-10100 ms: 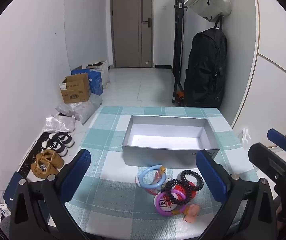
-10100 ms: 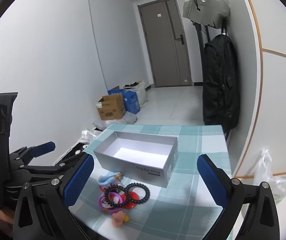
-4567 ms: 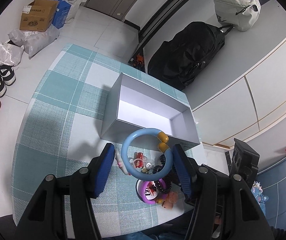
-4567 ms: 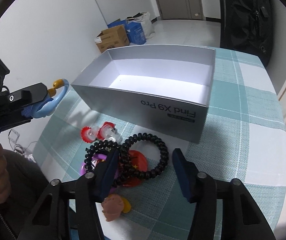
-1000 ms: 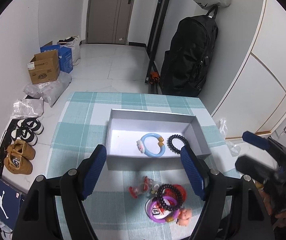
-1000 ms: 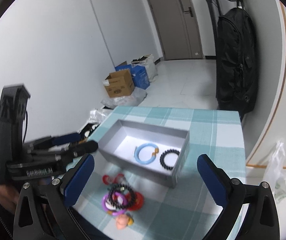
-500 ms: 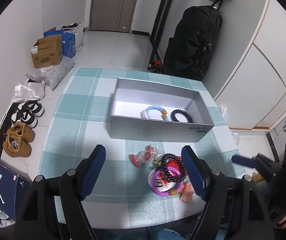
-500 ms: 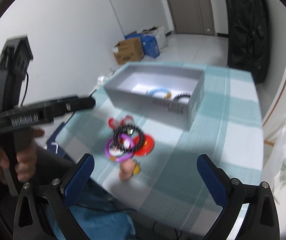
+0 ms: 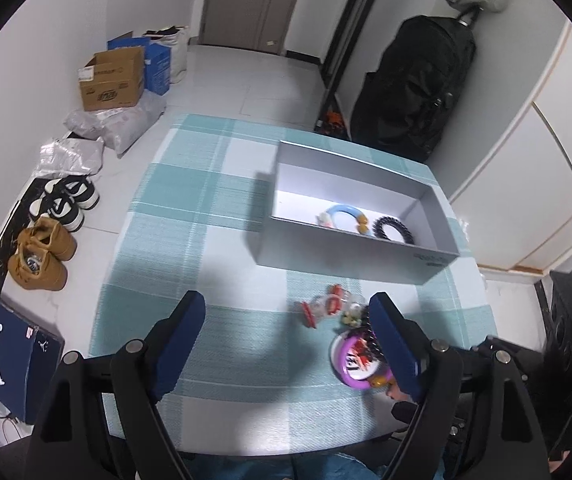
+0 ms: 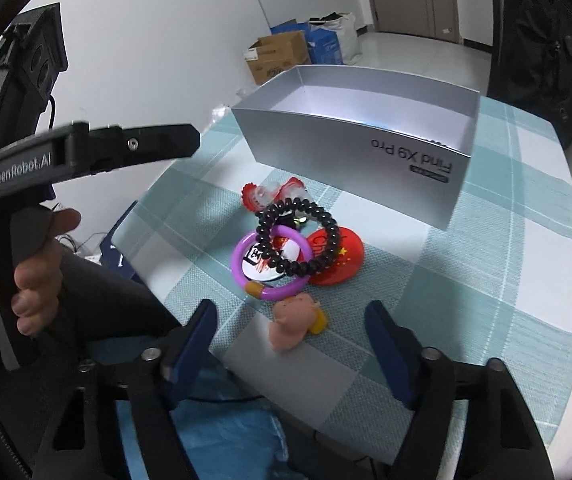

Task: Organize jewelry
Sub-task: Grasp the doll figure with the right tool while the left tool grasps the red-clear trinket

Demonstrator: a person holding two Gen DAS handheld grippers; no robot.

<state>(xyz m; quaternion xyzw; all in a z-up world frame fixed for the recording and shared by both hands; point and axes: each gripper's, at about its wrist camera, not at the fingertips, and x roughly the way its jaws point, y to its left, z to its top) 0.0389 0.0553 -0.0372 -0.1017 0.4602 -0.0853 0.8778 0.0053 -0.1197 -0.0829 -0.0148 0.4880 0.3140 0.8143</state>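
Key relation: the pile of loose pieces lies just ahead of the right gripper (image 10: 289, 334), centred between its fingers — the pink pig charm (image 10: 291, 320) nearest, the black coil bracelet (image 10: 299, 236) beyond it.
Nearer hand: the right; the left gripper (image 9: 289, 340) has the pile off by its right finger.
Right fingers: apart and closing, nothing between the pads.
Left fingers: apart and opening, empty.
Silver box (image 10: 349, 140): beyond the pile.
Count in box: two — a blue ring (image 9: 341, 216) and a black coil (image 9: 391, 230).
Count outside: one coil bracelet, one purple ring (image 10: 272, 266), one red badge (image 10: 337, 258), one pig charm, one red-capped trinket (image 10: 272, 194).
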